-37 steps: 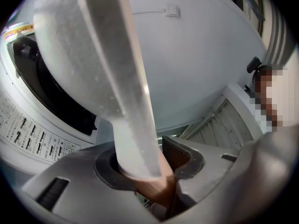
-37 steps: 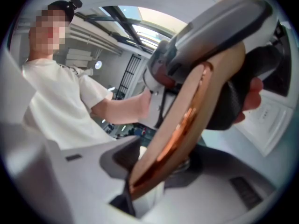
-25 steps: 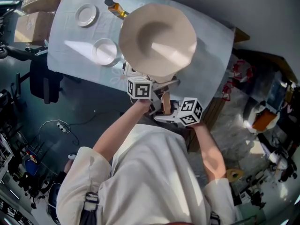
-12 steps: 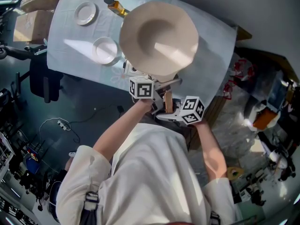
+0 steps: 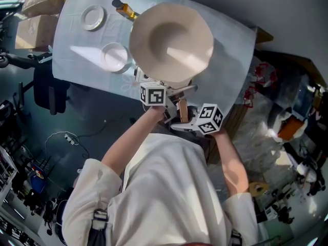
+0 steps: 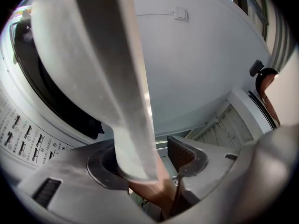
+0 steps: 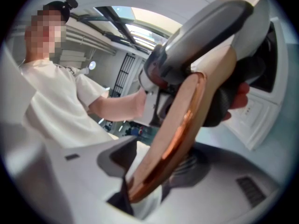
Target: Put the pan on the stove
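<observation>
fingers [image 6: 187, 155] of left gripper [image 6: 147, 164] & right gripper [image 7: 156, 164] were opening, handle [image 7: 180, 120] loose between them. pan [image 5: 171, 42] sat over stove [image 6: 23, 134]. risk: if off-centre, it'd tip once freed.

The cloth-covered table [image 5: 233, 60] bears a small plate [image 5: 94, 17], a larger dish [image 5: 115, 56] and a bottle [image 5: 125, 9].

Bright daylight, fisheye edges, perhaps blurred close-ups
</observation>
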The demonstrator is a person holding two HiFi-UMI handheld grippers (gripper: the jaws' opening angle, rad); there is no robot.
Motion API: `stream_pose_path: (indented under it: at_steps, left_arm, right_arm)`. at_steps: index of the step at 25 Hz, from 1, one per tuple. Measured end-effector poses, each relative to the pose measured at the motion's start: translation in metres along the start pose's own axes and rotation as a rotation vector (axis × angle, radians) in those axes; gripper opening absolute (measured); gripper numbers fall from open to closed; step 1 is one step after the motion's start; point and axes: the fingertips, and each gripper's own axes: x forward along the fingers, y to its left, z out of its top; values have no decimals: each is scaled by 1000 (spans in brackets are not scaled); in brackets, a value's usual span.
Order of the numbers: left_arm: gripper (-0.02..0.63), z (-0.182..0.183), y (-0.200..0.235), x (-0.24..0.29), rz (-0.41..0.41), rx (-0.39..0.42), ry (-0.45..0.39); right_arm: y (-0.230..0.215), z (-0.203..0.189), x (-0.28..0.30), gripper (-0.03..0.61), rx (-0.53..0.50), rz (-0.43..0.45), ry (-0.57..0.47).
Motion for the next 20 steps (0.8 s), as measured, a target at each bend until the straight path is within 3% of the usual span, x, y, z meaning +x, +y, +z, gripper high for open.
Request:
stream_pose_path:
  at_steps: [20]
  left_arm:
    - [290, -9, 13, -34, 93, 13, 16]
  right_arm:
    - [-15, 1, -23, 224, 14, -167, -52]
